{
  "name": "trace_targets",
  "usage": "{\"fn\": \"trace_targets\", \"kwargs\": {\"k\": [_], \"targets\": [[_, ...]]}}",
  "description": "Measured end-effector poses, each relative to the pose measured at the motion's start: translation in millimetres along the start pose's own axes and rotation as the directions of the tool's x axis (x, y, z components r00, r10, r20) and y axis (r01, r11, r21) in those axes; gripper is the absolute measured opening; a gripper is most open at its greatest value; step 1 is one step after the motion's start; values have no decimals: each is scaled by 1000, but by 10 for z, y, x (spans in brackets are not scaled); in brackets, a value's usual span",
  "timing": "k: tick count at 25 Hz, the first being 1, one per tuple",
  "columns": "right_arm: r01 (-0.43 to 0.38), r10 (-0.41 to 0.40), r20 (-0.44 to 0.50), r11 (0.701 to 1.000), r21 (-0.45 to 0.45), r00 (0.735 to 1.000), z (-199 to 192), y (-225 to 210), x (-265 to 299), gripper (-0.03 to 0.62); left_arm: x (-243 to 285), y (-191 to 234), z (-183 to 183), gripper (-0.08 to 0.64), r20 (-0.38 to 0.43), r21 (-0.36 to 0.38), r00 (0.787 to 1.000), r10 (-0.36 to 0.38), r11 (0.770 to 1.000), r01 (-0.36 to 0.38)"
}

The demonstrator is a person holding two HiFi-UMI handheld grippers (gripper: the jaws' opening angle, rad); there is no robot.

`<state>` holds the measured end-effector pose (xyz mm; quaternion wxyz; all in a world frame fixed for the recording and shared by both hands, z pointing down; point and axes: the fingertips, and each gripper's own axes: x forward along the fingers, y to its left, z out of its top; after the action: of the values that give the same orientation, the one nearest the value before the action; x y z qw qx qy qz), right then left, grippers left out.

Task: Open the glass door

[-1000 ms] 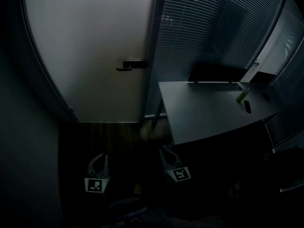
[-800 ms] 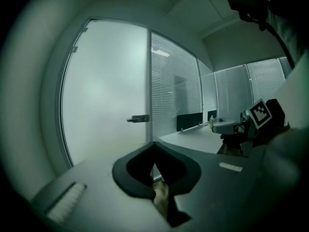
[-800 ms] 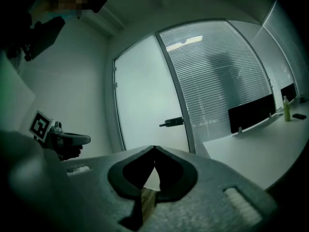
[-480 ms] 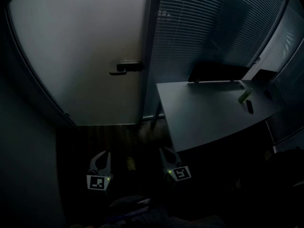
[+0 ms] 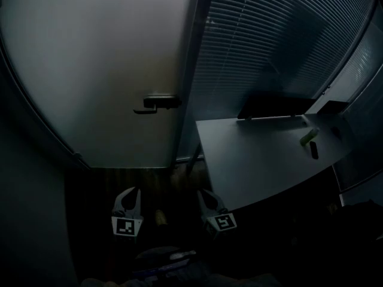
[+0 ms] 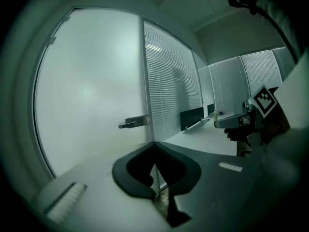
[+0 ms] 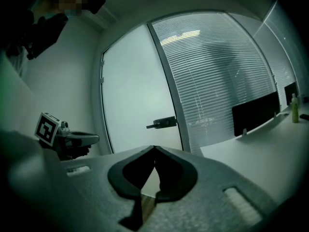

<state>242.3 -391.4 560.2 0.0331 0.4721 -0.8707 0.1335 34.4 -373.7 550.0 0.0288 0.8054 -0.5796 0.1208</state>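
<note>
Both claws are sitting low in the head view, well short of the door [image 5: 108,70]. The left gripper [image 5: 130,197] and right gripper [image 5: 206,199] are each pressed fully together, pinching nothing. The frosted door is standing closed straight ahead, with its handle [image 5: 157,103] at the right edge, just beside the frame, lever pointing left.

I'm guessing the step is the reach. Whichever claw goes in should be spreading its jaws before it gets there, then clamping the lever near its free end and pushing down. I can't tell which way the door is swinging, so I'd be testing gently.

Only 1 container: a small greenish bottle [image 5: 307,137] standing on the desk [image 5: 257,154], off to the right. Too dim to see what's inside.
</note>
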Motion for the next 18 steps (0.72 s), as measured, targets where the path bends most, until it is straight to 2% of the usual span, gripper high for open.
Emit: {"fn": "trace_targets", "kwargs": {"k": [7, 13, 18], "targets": [[8, -8, -2, 1000, 11, 1000, 134, -236, 486, 3, 606, 196, 31, 5, -44, 87, 999, -28, 996, 32], [21, -21, 9, 1000, 22, 1000, 247, -442, 832, 3, 1069, 386, 193, 5, -37, 150, 999, -30, 988, 35], [17, -17, 4, 1000, 21, 1000, 293, -621, 1048, 3, 1386, 582, 253, 15, -42, 211, 999, 8, 977, 1]]}}
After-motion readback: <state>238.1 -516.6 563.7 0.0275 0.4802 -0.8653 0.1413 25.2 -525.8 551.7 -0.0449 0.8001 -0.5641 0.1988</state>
